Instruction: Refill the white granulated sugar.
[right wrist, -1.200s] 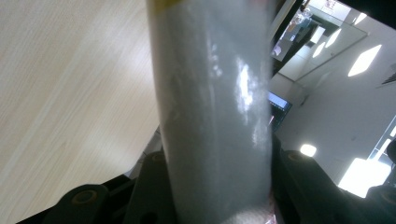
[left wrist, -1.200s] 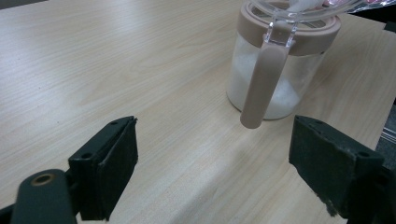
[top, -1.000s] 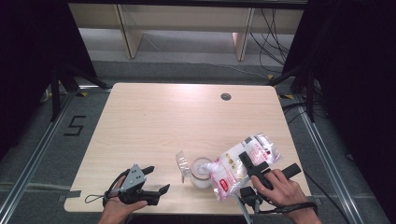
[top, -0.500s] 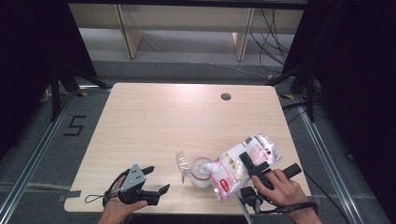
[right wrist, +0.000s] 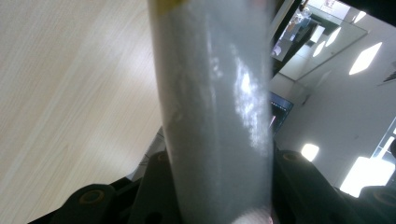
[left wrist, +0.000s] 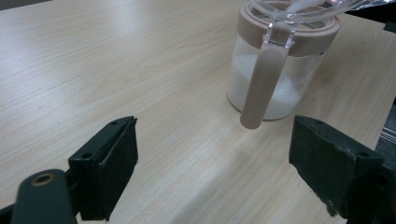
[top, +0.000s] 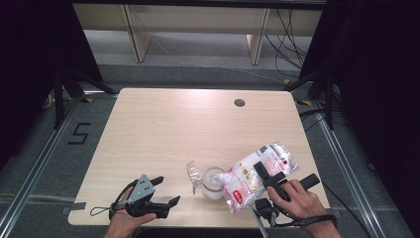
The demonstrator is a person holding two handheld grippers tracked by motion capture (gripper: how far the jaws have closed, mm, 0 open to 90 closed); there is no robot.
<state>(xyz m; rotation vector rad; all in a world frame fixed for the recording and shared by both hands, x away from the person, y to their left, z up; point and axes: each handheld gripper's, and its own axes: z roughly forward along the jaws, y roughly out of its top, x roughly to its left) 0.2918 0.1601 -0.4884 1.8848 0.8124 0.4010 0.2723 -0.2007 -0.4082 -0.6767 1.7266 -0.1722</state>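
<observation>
A clear jar [top: 214, 182] with a pink rim stands near the table's front edge, partly filled with white grains. Its clear flip lid [top: 192, 171] stands open to the left. My right gripper [top: 262, 171] is shut on a plastic bag of white grains [top: 247, 178], tilted with its low end over the jar's mouth. In the right gripper view the bag [right wrist: 215, 116] stands pinched between the jaws of the right gripper [right wrist: 215, 186]. My left gripper [top: 166, 190] rests open on the table left of the jar. In the left gripper view the jar [left wrist: 280, 70] stands beyond the left gripper [left wrist: 215, 172].
The wooden table [top: 198, 124] has a round cable hole [top: 239, 102] at the back right. Black frames and cables stand around it, and a floor mark "5" [top: 79, 134] lies to its left.
</observation>
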